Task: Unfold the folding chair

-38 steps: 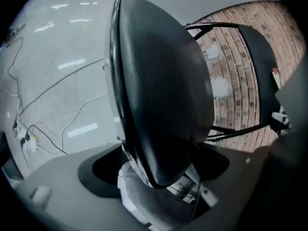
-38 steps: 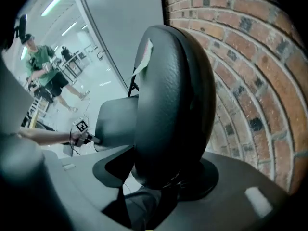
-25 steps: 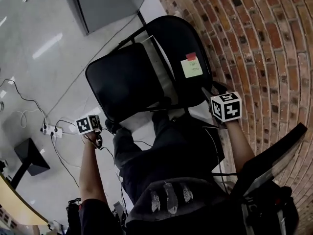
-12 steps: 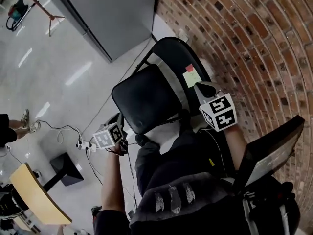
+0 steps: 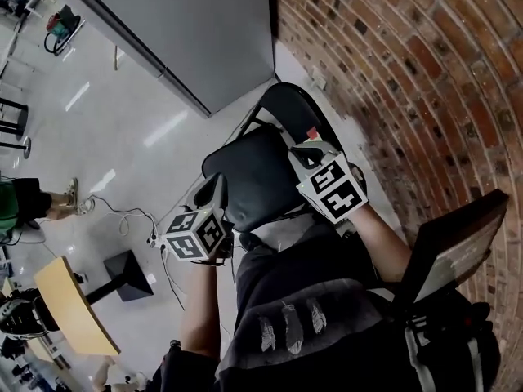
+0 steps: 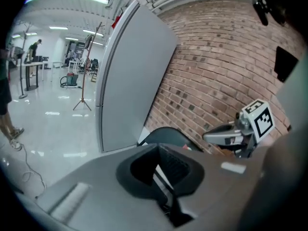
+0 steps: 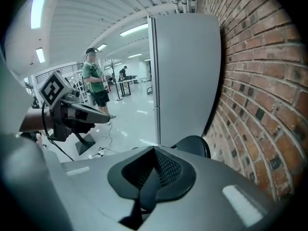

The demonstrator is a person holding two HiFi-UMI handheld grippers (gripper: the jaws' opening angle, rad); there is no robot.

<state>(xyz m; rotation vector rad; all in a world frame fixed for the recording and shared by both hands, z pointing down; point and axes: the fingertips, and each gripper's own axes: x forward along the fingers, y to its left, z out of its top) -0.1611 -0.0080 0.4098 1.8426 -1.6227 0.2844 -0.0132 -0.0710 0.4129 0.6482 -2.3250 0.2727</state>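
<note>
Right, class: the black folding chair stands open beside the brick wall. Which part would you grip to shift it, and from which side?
Probably the black chair's backrest top: a thin rim the jaws can span, unlike the broad padded seat. Come from the grey floor side, as the red brick wall crowds the other.

No legible text anywhere, sticky notes [image 5: 310, 135] on folding chair [image 5: 249, 178] too small to read

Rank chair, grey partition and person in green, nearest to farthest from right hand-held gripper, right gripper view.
1. Chair: just beyond the jaws, low centre.
2. Grey partition: behind the chair, centre.
3. Person in green: far across the floor, left.
</note>
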